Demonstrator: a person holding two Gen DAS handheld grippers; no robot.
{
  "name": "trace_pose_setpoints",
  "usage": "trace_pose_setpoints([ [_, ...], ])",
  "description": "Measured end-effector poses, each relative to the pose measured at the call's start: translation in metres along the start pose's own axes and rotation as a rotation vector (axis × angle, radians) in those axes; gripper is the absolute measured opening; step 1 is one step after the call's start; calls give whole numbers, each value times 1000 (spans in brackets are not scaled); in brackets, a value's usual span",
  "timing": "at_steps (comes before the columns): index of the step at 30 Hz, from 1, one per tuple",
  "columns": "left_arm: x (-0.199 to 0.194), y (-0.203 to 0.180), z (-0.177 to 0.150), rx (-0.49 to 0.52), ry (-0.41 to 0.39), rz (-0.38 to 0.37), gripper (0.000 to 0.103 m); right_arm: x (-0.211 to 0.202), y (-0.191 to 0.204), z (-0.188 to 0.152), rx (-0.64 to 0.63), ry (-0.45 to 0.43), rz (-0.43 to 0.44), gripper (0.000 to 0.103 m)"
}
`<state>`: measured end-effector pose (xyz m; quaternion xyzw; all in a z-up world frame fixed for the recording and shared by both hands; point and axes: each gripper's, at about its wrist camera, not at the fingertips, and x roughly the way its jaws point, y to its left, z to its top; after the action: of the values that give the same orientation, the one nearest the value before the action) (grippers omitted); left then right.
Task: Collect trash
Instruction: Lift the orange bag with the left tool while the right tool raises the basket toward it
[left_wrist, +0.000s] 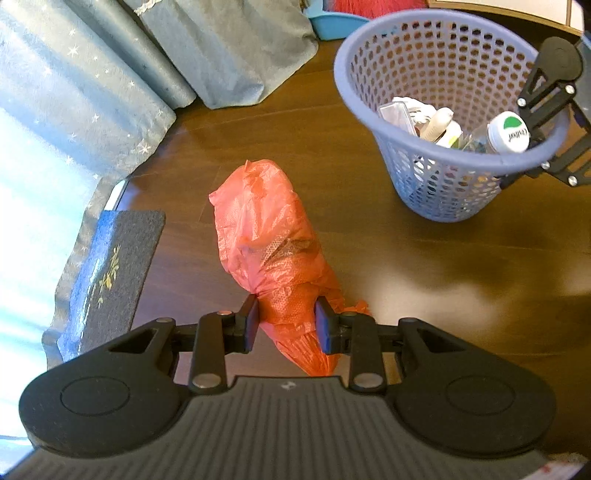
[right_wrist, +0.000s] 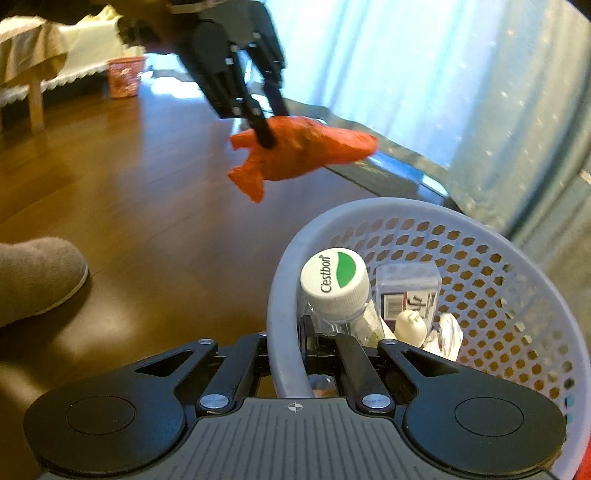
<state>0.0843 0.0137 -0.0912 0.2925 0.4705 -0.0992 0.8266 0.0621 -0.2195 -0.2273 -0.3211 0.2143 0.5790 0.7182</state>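
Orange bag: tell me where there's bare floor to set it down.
Bare wood floor lies between the orange bag and the lavender basket; more toward the curtains. The basket is crowded with trash, and the dark mat borders the bag's other side.

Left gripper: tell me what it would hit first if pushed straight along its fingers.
Carrying the orange bag, the left gripper points down at bare wooden floor, probably meeting that first; the basket sits off right.

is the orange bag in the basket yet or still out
Out. The orange bag hangs in the left gripper, apart from the basket.
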Motion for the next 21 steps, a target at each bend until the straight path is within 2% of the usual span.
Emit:
trace_pose_setpoints([
  [8,-6,-3,26,10,-40,-33,27,-16,-2,-6,-36,1,24,0],
  [15,-12,-6,44,-11,-116,-91,27,-25,-2,-10,16,0,29,0],
  [21,-24,-6,61,-7,-158,-120,27,-26,1,-6,35,45,26,4],
])
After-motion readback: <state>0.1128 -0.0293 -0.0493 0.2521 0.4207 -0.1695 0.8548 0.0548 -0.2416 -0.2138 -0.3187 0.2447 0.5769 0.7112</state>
